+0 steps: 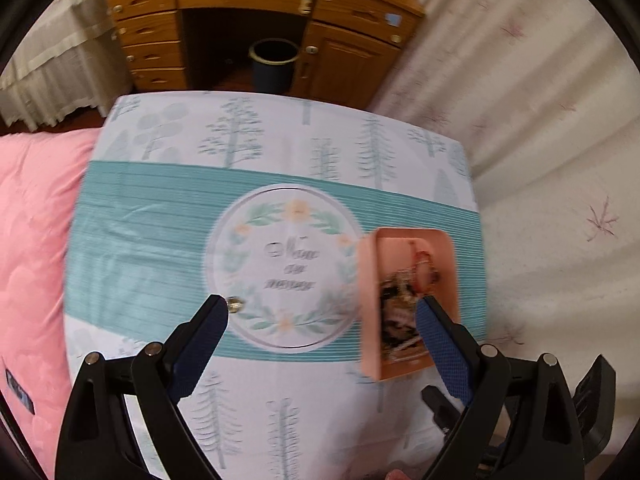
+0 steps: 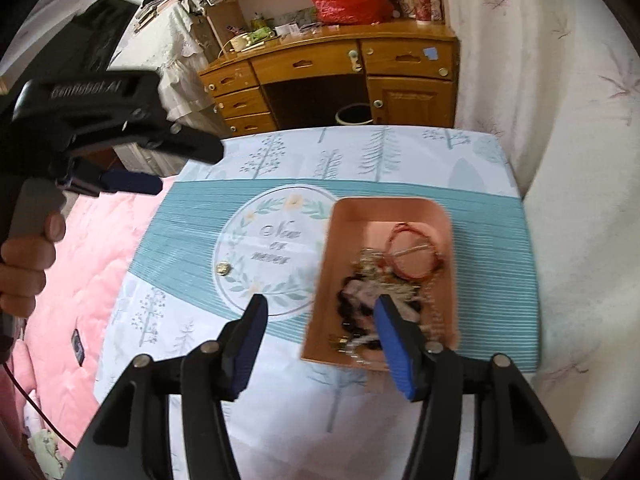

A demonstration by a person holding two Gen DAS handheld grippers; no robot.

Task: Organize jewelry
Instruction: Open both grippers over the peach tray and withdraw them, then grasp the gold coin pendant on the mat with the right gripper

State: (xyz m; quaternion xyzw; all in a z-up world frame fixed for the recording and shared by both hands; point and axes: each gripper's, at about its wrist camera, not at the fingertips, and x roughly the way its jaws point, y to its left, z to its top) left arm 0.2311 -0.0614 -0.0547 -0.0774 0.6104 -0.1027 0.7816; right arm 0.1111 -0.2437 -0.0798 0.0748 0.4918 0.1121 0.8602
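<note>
A pink tray (image 2: 344,248) holds a tangled pile of jewelry (image 2: 372,292) and a red bracelet (image 2: 416,256). It sits on the right side of a tree-patterned tablecloth (image 2: 180,240). A small gold piece (image 2: 223,268) lies alone on the cloth's round emblem, left of the tray. My right gripper (image 2: 320,304) hangs open above the tray's near left corner, its right finger over the pile and nothing held. My left gripper (image 1: 320,306) is wide open and empty; the gold piece (image 1: 234,304) lies by its left fingertip and the tray (image 1: 370,300) by its right. In the right wrist view the left gripper (image 2: 180,168) is at upper left, held by a hand (image 2: 28,264).
A wooden desk (image 2: 320,64) with drawers stands beyond the table, a dark bin (image 1: 274,60) in its kneehole. A pink quilt (image 1: 32,240) lies to the left of the table. White flower-printed fabric (image 1: 560,160) runs along the right.
</note>
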